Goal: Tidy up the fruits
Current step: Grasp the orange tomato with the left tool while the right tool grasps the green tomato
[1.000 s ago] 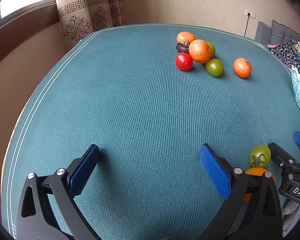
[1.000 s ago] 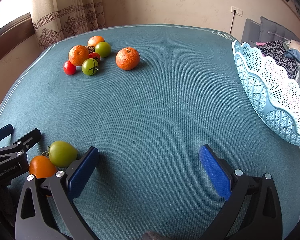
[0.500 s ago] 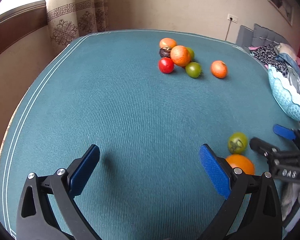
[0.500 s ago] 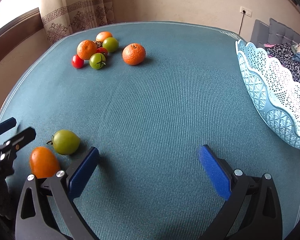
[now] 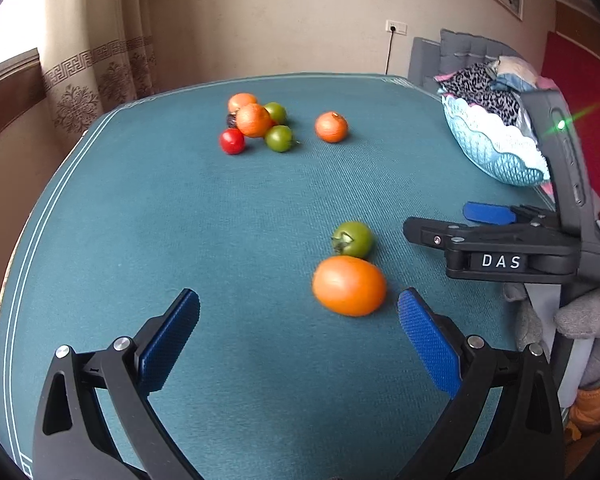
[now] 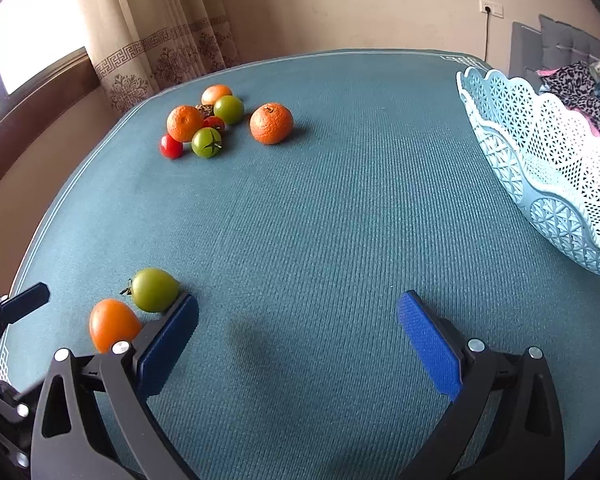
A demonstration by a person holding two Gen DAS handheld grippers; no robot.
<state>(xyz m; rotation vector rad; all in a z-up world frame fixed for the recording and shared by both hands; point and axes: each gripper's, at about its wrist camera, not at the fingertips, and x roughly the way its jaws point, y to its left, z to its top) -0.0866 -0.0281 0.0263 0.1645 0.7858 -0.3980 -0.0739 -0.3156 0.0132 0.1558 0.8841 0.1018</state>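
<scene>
While the orange tomato (image 5: 349,285) lies on the teal surface (image 5: 220,216), touching the green tomato (image 5: 353,238), I hold my left gripper (image 5: 298,334) just before it and my right gripper (image 6: 298,334) beside, both jaws wide and empty.

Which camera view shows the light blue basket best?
The right wrist view: the light blue basket shows its scalloped rim and lattice wall large, though cut at the frame edge. In the left wrist view it is small and partly hidden by the right gripper.
</scene>
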